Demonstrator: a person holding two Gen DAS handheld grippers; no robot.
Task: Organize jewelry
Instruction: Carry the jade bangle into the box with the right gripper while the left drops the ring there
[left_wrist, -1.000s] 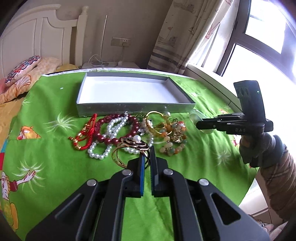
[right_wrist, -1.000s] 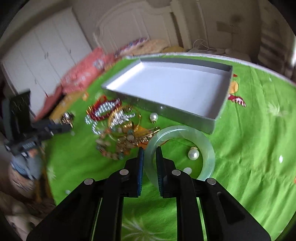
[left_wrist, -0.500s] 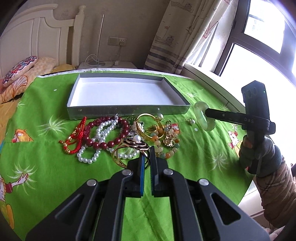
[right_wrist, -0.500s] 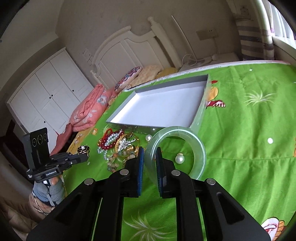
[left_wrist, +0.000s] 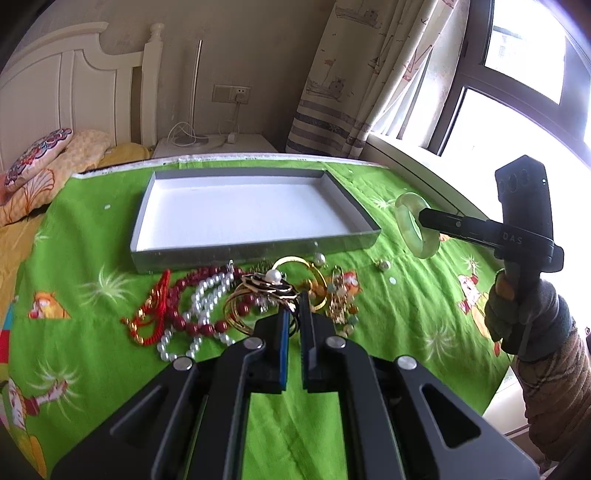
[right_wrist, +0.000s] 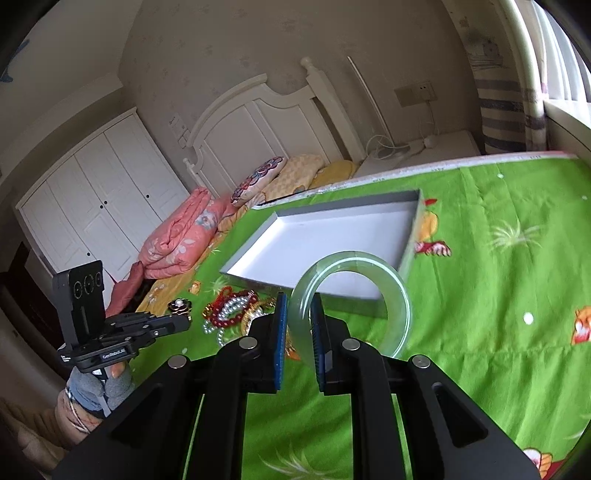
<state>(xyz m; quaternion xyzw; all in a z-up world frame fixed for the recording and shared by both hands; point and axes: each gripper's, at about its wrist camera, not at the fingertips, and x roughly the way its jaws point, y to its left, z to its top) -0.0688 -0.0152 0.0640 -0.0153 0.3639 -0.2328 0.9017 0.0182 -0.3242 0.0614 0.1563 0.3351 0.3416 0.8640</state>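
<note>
green cloth (left_wrist: 406, 325); right gripper (left_wrist: 421, 218) marked "das" clamps jade bangle (left_wrist: 413, 229).

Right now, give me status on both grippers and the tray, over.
Right gripper shut on pale green jade bangle, lifted beside shallow grey tray. Left gripper shut on black-and-gold pearl brooch. Tray empty, nothing blocking.
</note>
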